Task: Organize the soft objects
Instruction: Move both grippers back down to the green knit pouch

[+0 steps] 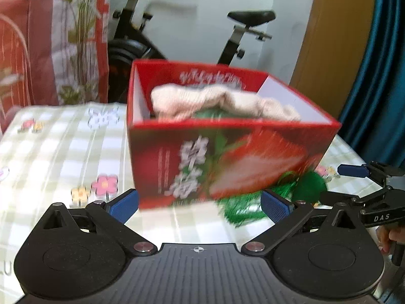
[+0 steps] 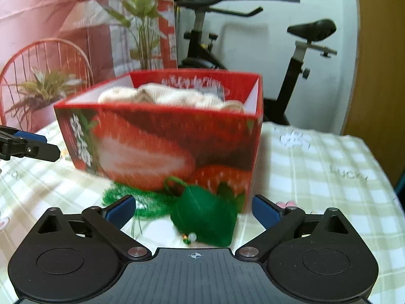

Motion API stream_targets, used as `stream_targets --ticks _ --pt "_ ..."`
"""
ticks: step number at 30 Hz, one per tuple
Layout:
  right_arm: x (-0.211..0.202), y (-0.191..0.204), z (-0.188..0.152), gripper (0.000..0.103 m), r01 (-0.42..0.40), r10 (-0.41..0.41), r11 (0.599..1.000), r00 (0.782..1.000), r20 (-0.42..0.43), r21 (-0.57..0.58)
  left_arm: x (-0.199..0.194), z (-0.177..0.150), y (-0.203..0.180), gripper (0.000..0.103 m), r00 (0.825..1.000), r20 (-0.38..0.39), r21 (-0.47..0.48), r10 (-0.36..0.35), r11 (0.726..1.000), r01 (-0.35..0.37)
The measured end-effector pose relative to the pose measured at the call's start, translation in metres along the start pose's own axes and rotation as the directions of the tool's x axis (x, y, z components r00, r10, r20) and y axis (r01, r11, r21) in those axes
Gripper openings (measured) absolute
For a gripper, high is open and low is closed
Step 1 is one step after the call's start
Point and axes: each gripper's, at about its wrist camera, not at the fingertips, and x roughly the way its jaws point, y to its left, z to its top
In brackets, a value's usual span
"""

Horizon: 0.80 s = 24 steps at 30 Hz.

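A red strawberry-print box [image 1: 227,157] [image 2: 164,147] stands on the checked tablecloth [image 1: 63,147]. A cream knitted item [image 1: 215,103] [image 2: 167,96] lies inside it, over something green. A green fuzzy soft item with a tassel [image 2: 205,215] [image 1: 293,192] lies on the cloth against the box's front. My right gripper [image 2: 195,209] is open, its fingers on either side of the green item, not touching it. My left gripper [image 1: 200,202] is open and empty, just in front of the box. The right gripper also shows at the right edge of the left wrist view [image 1: 354,171].
An exercise bike [image 1: 227,38] [image 2: 278,63] stands behind the table. A red wire chair [image 2: 43,76] with a plant [image 2: 45,86] is at the left. Red-and-white curtain [image 1: 38,38] at the left, blue curtain [image 1: 379,63] at the right.
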Motion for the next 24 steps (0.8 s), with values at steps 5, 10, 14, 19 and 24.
stream_targets --ticks 5,10,14,19,24 --pt "0.021 -0.003 -0.009 0.083 -0.013 0.014 1.0 0.998 -0.057 0.004 0.015 -0.016 0.011 0.103 0.999 -0.049 -0.038 0.011 0.999 -0.013" --pt "0.031 0.0 -0.011 0.077 -0.024 0.022 0.999 0.997 -0.073 -0.028 0.023 -0.025 0.022 0.103 0.997 -0.078 -0.063 0.022 0.998 -0.027" --pt "0.034 0.008 -0.01 0.059 -0.069 0.063 0.996 0.994 -0.09 -0.061 0.024 -0.03 0.028 0.103 0.996 -0.083 -0.093 0.02 0.995 -0.027" --pt "0.034 0.036 -0.011 0.059 -0.135 0.121 0.981 0.987 -0.104 -0.138 0.019 -0.034 0.03 0.103 0.997 -0.071 -0.109 -0.01 0.994 0.002" --pt "0.036 0.073 -0.012 0.059 -0.221 0.201 0.96 0.972 -0.122 -0.173 0.011 -0.036 0.023 0.101 0.999 -0.051 -0.108 -0.014 0.994 0.008"
